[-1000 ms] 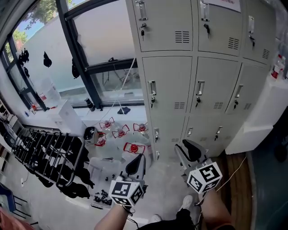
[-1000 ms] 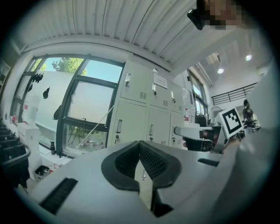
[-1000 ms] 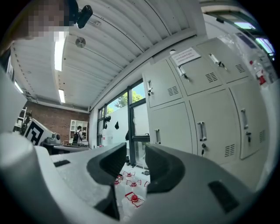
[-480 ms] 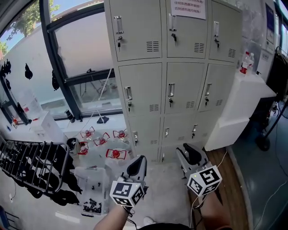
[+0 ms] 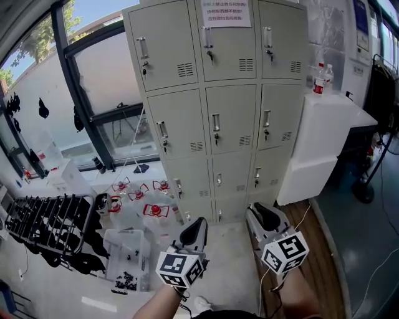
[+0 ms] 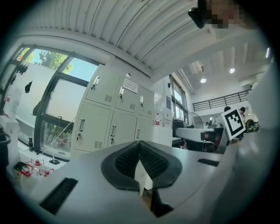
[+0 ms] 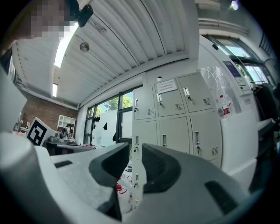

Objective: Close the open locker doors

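We hold the left gripper (image 5: 196, 225) low in front of us, pointing level at the lockers, its jaws pressed together with nothing in them. The right gripper (image 5: 265, 215) beside it has a narrow gap between its jaws. They have just been closing, and only the far locker front shows through the gap.

Ahead stands the locker block (image 5: 212, 106), 3 columns wide. Every door we can see sits flush and closed, each with its handle (image 5: 216, 121). A printed notice (image 5: 225, 12) is stuck on the top middle door.

Against the block's right side is a white cabinet (image 5: 324, 143) with a bottle (image 5: 320, 78) on its top, at the corner beside the lockers. On the floor left of the lockers, below the window (image 5: 112, 81), lie red-and-clear items (image 5: 153, 210), a clear bin (image 5: 128, 246) and a black rack (image 5: 47, 221).
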Available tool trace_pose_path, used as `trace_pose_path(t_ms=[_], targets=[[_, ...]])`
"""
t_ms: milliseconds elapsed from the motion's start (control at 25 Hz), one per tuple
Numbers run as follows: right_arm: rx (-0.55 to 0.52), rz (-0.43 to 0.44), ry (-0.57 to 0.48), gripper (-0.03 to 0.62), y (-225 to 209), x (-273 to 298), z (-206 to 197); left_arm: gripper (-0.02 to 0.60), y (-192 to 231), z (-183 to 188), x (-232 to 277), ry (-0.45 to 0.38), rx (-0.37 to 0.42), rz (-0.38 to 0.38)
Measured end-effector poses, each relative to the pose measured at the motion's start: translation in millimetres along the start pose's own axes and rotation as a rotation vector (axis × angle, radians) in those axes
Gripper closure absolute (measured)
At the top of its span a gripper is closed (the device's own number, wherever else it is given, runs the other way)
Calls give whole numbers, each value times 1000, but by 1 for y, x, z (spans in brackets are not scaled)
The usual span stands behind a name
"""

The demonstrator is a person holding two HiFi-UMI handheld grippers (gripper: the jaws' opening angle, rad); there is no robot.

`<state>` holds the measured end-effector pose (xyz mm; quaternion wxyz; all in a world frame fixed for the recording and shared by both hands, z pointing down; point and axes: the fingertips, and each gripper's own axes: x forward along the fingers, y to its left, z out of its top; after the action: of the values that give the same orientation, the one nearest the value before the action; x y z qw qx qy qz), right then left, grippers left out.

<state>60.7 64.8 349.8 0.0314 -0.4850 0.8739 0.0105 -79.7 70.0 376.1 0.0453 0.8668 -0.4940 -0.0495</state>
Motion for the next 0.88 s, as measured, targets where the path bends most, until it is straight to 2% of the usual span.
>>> trace_pose_path(t_ms=[120, 160, 440, 640, 880], targets=[[11, 14, -15, 581, -6, -37, 6, 578, -39, 0, -17, -3, 21, 16], [17, 24, -20, 591, -7, -47, 8, 578, -50, 0, -22, -5, 27, 25], [41, 106, -25, 592, -3, -94, 5, 578, -94, -8, -61, -11, 49, 117], [52, 163, 14, 592, 9, -107, -7, 578, -101, -16, -84, -6, 38, 178], [58, 182, 13, 592, 16, -111, -6, 578, -103, -13, -94, -13, 48, 198]])
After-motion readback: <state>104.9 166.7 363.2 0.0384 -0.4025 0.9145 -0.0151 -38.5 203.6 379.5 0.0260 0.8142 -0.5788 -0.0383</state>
